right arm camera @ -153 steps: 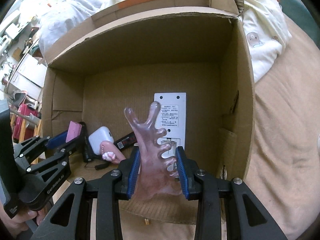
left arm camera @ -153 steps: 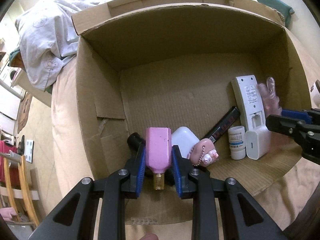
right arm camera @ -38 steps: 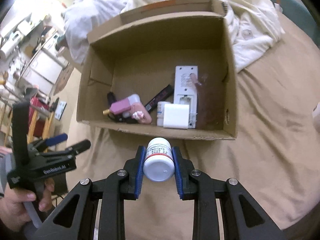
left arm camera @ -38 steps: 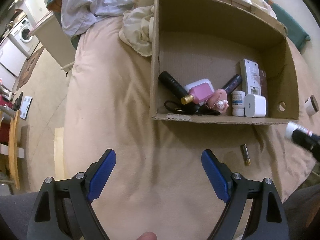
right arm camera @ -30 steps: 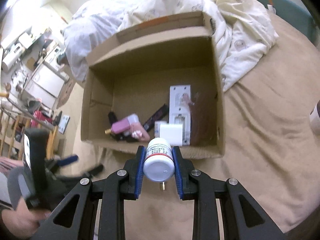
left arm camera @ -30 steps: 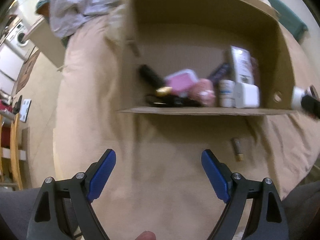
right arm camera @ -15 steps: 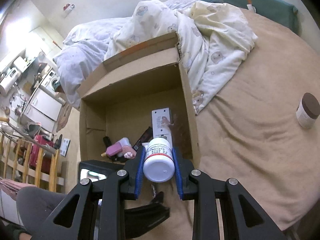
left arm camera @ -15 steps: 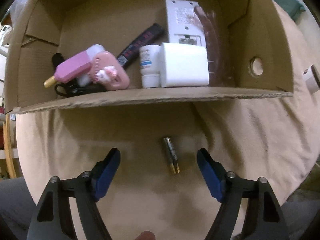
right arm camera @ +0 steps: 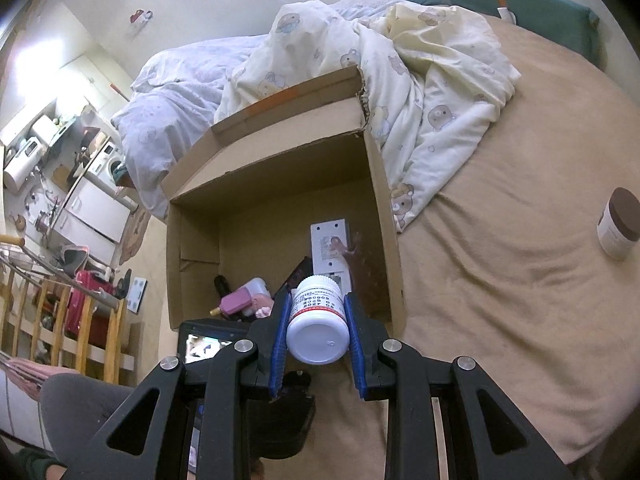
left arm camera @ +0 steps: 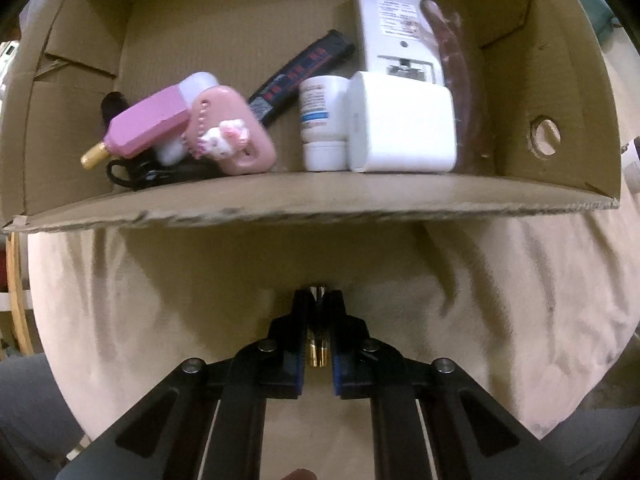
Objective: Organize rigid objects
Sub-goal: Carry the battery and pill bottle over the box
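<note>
The left gripper [left arm camera: 318,312] points down at the tan bedspread [left arm camera: 160,300], its jaws pinched onto a small battery [left arm camera: 319,350] that lies just near of the cardboard box [left arm camera: 280,204]; only the battery's brass end and its far tip show between the pads. The box's near wall is low with a ragged edge. Inside, a white charger [left arm camera: 402,122], a small pill bottle [left arm camera: 322,124], a pink bottle [left arm camera: 150,122] and a pink charm [left arm camera: 230,136] crowd against that near wall, while the far floor of the box lies bare. The right gripper [right arm camera: 318,320] is held above the box's near right corner, clamped on a white bottle [right arm camera: 318,322] with its base toward the camera. To the right, open bedspread stretches to a brown-lidded jar [right arm camera: 618,224], well apart from the box; rumpled bedding [right arm camera: 420,80] presses against the box's far right edge.
</note>
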A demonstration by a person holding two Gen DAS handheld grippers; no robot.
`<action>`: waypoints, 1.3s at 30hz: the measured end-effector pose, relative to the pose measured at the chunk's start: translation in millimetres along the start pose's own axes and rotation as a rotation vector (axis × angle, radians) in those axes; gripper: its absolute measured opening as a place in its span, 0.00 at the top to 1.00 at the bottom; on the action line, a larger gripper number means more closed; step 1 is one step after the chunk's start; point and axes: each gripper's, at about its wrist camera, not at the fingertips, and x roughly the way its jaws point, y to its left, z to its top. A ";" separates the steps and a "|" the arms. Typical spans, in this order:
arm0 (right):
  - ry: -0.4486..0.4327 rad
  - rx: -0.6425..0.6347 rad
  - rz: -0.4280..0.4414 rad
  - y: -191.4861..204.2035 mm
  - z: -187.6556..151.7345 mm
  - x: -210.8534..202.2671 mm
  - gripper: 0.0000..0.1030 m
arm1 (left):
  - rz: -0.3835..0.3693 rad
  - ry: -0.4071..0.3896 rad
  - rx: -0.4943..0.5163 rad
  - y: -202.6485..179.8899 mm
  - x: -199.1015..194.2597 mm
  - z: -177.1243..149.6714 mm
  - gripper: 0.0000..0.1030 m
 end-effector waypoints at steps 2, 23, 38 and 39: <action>0.009 -0.004 -0.005 0.3 -0.9 2.1 0.72 | 0.007 -0.002 0.002 7.6 -2.5 -3.3 0.91; 0.105 -0.104 -0.070 23.2 -19.5 34.3 0.72 | 0.006 -0.183 -0.062 130.7 -93.2 -11.2 0.91; 0.054 -0.157 -0.057 42.9 10.0 50.9 0.72 | -0.018 -0.322 0.018 111.4 -130.9 39.9 0.91; 0.056 -0.158 -0.063 42.5 13.4 54.8 0.72 | -0.025 -0.319 0.019 109.8 -129.4 44.8 0.91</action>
